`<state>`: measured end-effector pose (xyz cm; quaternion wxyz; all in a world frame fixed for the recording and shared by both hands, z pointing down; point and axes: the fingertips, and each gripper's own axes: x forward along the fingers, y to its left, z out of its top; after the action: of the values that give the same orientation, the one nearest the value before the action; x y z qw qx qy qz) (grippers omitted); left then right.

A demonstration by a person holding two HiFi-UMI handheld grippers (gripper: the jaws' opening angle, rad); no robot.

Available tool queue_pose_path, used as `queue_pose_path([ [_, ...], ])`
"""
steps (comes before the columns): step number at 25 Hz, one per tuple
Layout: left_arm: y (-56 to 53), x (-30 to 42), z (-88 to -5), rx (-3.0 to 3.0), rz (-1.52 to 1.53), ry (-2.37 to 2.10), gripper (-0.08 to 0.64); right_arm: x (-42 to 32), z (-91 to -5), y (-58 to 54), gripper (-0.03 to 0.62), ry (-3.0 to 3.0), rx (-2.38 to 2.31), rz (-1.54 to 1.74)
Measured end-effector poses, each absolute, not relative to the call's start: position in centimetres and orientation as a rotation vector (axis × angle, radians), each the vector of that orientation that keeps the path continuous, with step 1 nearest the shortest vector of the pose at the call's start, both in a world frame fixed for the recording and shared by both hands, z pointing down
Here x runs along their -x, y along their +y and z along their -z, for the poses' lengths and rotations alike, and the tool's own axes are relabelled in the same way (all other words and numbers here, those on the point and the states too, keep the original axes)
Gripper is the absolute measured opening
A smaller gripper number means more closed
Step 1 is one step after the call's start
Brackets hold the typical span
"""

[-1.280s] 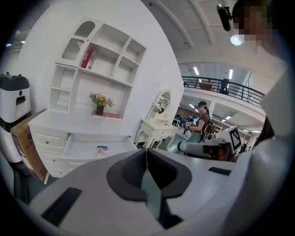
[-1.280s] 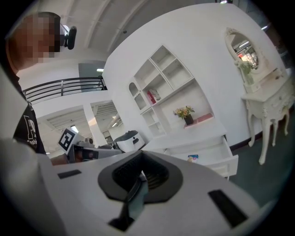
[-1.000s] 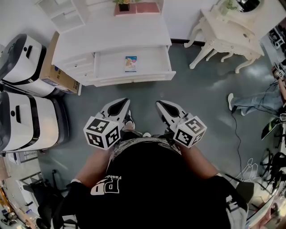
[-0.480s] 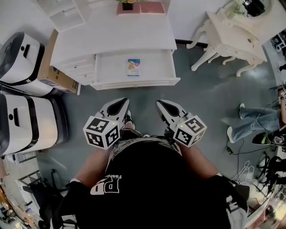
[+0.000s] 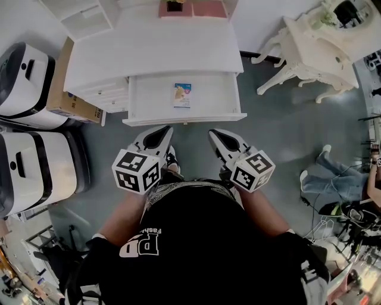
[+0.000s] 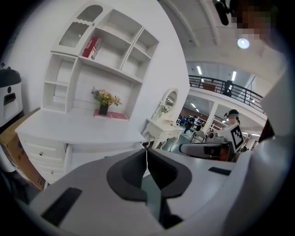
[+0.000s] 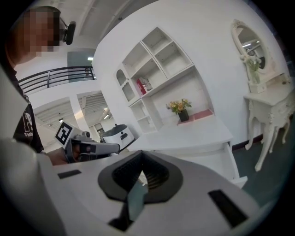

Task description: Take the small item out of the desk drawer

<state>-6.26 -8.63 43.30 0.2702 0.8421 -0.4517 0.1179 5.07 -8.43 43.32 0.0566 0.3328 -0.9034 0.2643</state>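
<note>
The white desk (image 5: 149, 50) stands ahead with its wide drawer (image 5: 146, 98) pulled open. A small printed packet (image 5: 182, 95) lies flat in the drawer, right of its middle. My left gripper (image 5: 168, 127) and right gripper (image 5: 209, 132) are held side by side just short of the drawer front, both pointing at it. Each is shut with nothing between its jaws. In the left gripper view the left gripper (image 6: 146, 150) has its tips meeting before the desk. In the right gripper view the right gripper (image 7: 141, 154) looks the same, with the drawer (image 7: 216, 159) beyond.
Two white machines (image 5: 27, 77) (image 5: 36, 167) and a cardboard box (image 5: 65, 89) stand left of the desk. A white dressing table (image 5: 315, 41) is at the right. A person's legs (image 5: 321, 179) and cables lie on the floor at far right. A flower pot (image 5: 174, 6) sits at the desk's back.
Both grippers have moved forward together toward the desk; the open drawer now lies just ahead of their tips. The person's legs at the right have shifted lower in the view.
</note>
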Motion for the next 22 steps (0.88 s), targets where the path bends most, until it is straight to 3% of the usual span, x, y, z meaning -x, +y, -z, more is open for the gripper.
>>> queue_pose_path([
  [22, -21.9, 13.4, -45.1, -2.356, -0.404, -1.090, 0.016, 1.9, -44.2, -21.0, 0.009, -2.610, -1.167, -0.778],
])
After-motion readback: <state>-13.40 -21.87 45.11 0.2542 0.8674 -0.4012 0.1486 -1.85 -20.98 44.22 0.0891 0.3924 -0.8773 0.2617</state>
